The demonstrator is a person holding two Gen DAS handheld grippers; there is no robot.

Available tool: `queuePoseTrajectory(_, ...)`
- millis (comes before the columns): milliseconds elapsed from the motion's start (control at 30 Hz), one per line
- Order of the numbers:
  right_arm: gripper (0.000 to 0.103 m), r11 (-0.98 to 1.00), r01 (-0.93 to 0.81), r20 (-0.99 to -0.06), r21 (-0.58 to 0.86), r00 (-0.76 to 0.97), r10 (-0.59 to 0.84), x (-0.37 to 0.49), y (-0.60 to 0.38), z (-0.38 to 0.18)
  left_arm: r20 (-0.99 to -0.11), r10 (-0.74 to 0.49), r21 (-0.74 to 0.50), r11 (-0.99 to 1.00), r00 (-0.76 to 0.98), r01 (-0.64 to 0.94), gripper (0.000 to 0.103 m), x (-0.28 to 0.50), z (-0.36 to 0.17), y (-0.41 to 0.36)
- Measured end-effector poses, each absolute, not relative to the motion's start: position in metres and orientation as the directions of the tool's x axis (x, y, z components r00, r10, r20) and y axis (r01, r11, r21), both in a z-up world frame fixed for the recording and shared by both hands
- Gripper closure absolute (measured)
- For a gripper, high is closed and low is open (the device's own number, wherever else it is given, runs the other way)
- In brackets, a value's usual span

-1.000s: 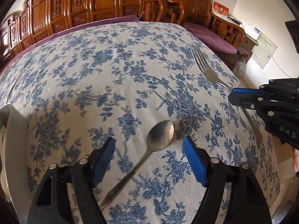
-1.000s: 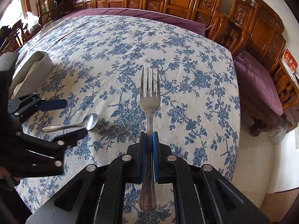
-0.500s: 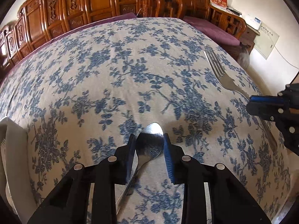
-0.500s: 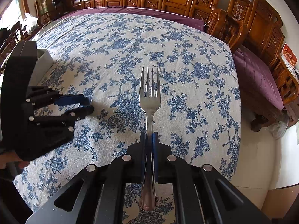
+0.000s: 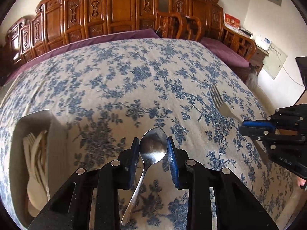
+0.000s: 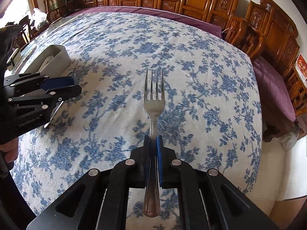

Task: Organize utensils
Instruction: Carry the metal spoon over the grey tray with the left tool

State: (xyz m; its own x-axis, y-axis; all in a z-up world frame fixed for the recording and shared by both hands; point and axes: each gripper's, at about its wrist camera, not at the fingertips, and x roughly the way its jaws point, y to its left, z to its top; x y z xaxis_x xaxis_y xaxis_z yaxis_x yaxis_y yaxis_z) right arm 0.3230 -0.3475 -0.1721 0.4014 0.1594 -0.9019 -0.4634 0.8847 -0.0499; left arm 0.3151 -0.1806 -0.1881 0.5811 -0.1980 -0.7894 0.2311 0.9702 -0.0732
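Note:
A steel spoon (image 5: 153, 145) hangs by its bowl between the blue pads of my left gripper (image 5: 153, 151), which is shut on it; the handle slants down toward the camera, off the cloth. My right gripper (image 6: 153, 149) is shut on the handle of a steel fork (image 6: 154, 99), tines pointing away, held above the table. Each gripper appears in the other's view: the right gripper (image 5: 255, 128) with the fork (image 5: 218, 97) at the right, the left gripper (image 6: 57, 88) at the left with the spoon's handle (image 6: 55, 113) sticking out below it.
A white utensil holder (image 5: 55, 134) with several pale utensils inside stands to the left of the spoon; this holder (image 6: 59, 55) lies beyond the left gripper. Blue-flowered cloth covers the round table (image 6: 191, 61). Carved wooden chairs (image 5: 119, 11) ring the far edge. A hand (image 6: 11, 149) grips the left tool.
The left jaws closed on the spoon's bowl and lifted it off the cloth, moving toward the white holder. The right gripper drifted the same way, the fork held as before.

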Motion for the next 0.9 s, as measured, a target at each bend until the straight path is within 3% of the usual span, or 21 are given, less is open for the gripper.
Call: queuePoseTrajectory(900,0.094,0.859,-0.506,-0.872,-0.079,0.452,0.186,0.294,-0.272,-0.135,-0.631,-0.201,-0.089,0.978,0.749,0.188,0.076,0.244,-0.108,-0.112)
